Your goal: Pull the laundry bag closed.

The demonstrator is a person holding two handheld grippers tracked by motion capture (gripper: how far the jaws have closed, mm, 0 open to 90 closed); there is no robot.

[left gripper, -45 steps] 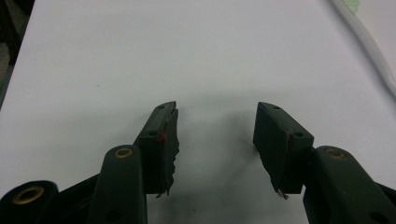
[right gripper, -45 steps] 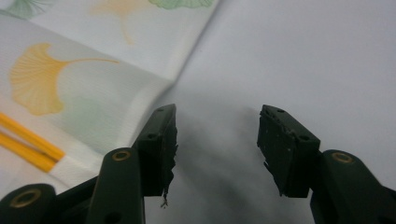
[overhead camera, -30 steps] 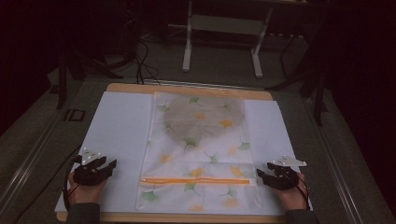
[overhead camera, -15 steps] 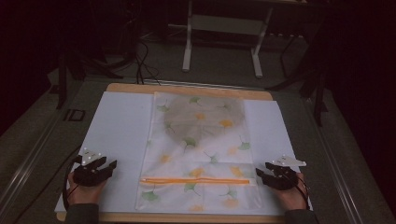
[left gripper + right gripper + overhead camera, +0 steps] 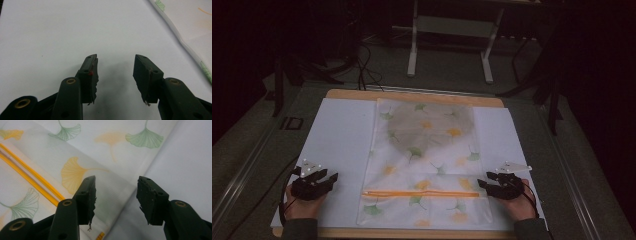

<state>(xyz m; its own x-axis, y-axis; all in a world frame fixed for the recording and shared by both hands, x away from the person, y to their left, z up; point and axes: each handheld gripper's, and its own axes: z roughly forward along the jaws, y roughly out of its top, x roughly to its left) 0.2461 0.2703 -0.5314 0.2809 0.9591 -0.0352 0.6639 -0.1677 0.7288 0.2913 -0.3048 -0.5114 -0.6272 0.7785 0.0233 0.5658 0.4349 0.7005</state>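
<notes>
A white cloth bag (image 5: 427, 155) printed with green and yellow ginkgo leaves lies flat on a white sheet (image 5: 342, 135). An orange zipper (image 5: 422, 193) runs across its near end. A grey rounded shape (image 5: 432, 125) shows through the fabric at its far end. My left gripper (image 5: 330, 178) rests open over bare sheet, left of the bag; its jaws have just been closing slightly with nothing between them (image 5: 115, 58). My right gripper (image 5: 482, 184) is open at the bag's right edge (image 5: 125, 195). Its jaws have just been closing a little, one over the fabric, one over the sheet (image 5: 116, 181).
The sheet covers a wooden table (image 5: 412, 95) whose far edge shows. Beyond it stand white metal legs (image 5: 414, 45) of a stand and dark cables on a grey floor. The bag's left hem (image 5: 190, 47) passes at the right of the left gripper view.
Both hands stay where they were; the right gripper has shifted only slightly near the bag's right edge. The bag has not moved.
</notes>
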